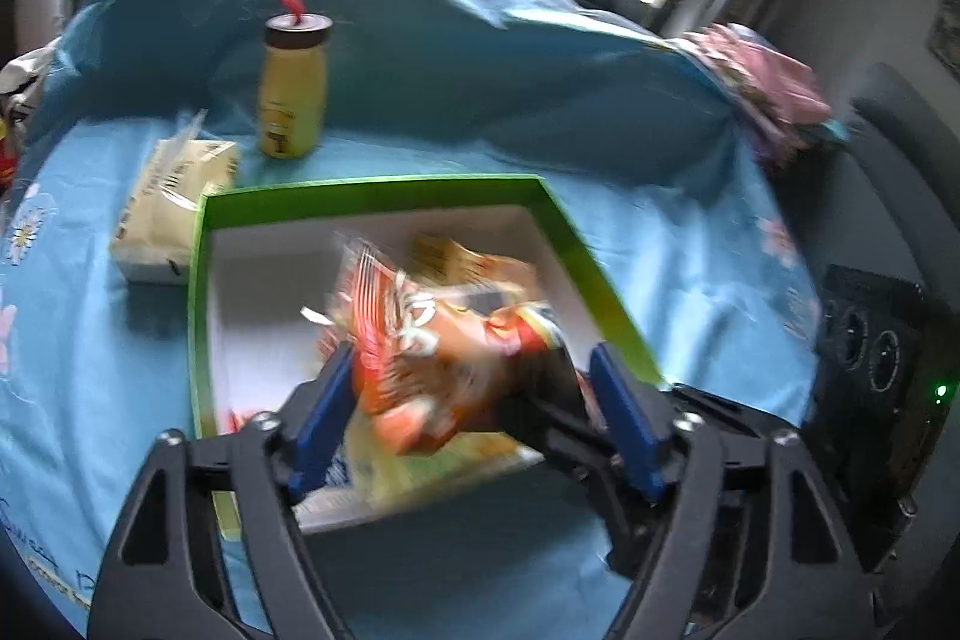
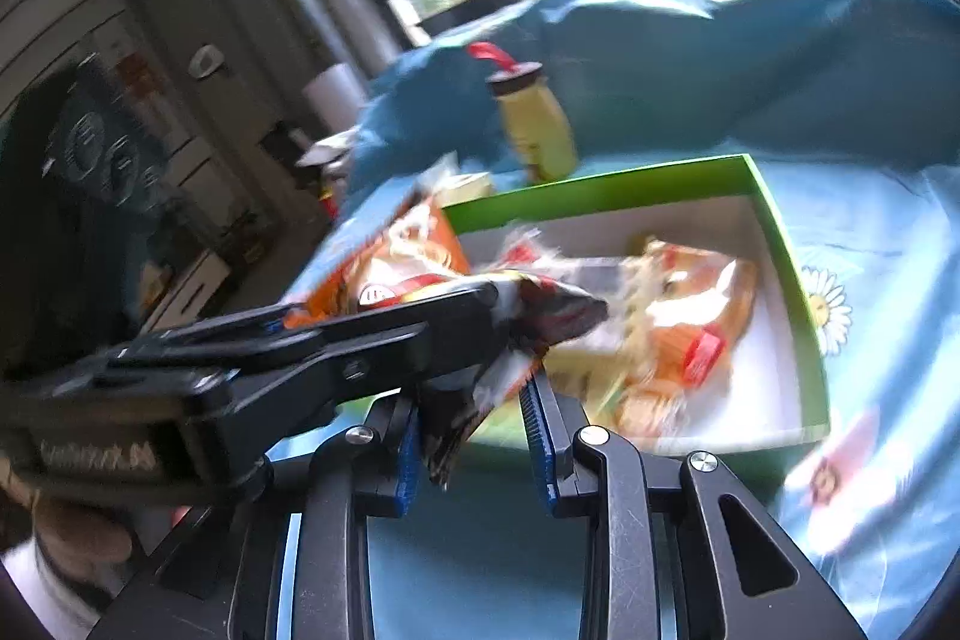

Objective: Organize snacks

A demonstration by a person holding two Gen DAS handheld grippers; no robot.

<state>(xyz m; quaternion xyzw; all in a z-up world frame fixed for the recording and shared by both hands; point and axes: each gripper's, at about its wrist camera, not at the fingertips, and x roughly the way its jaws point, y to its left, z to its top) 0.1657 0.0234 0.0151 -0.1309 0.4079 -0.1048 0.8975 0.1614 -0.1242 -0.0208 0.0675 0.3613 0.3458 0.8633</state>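
An orange and dark snack bag (image 1: 432, 358) hangs blurred over the green box (image 1: 372, 190) with white inner walls. My left gripper (image 1: 474, 400) stands open around the bag: its left blue pad (image 1: 324, 418) lies against the bag, while the right pad is apart from it. In the right wrist view my right gripper (image 2: 474, 436) is shut on the bag's dark lower corner (image 2: 456, 418). The left gripper (image 2: 480, 298) reaches across from the left at the bag's upper part. More snack packs (image 2: 678, 316) lie inside the box (image 2: 600, 184).
A yellow bottle (image 1: 292, 100) with a brown cap and a cream packet (image 1: 174, 208) stand behind the box on the blue flowered cloth (image 1: 690, 244). A black device with round dials (image 1: 870, 358) sits off the right edge. Pink fabric (image 1: 762, 82) lies at the far right.
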